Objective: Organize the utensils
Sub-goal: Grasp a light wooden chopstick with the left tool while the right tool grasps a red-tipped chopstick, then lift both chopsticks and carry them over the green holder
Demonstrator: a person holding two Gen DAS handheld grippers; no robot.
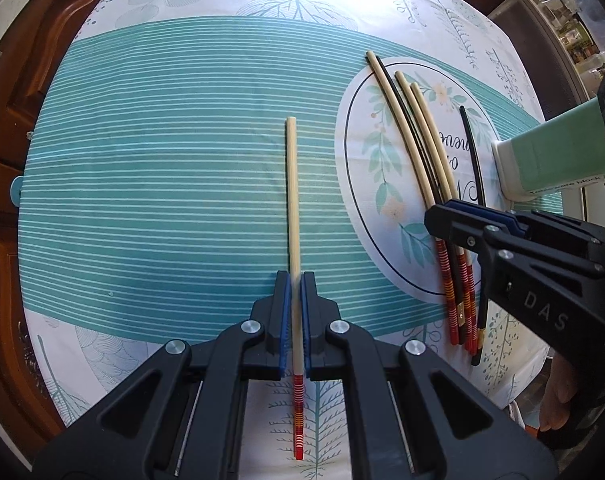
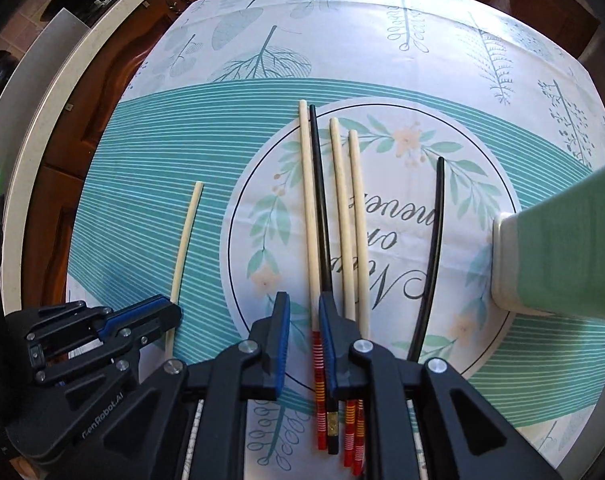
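The green and white box (image 1: 550, 156) has a small label along its bottom edge that reads "Tableware block". One gripper (image 1: 454, 220) has "DAS" on its black body, the other gripper (image 2: 170, 312) says "GenRobot.AI". The tablecloth (image 2: 382, 20) has upside-down cursive in its circle, too covered to read properly

Table (image 2: 382, 32), leaf-print teal-striped tablecloth (image 2: 150, 220): lone cream chopstick (image 2: 184, 240) left; cluster of cream and black chopsticks (image 2: 334, 216) centre; green-and-white tableware block (image 2: 562, 248) right.
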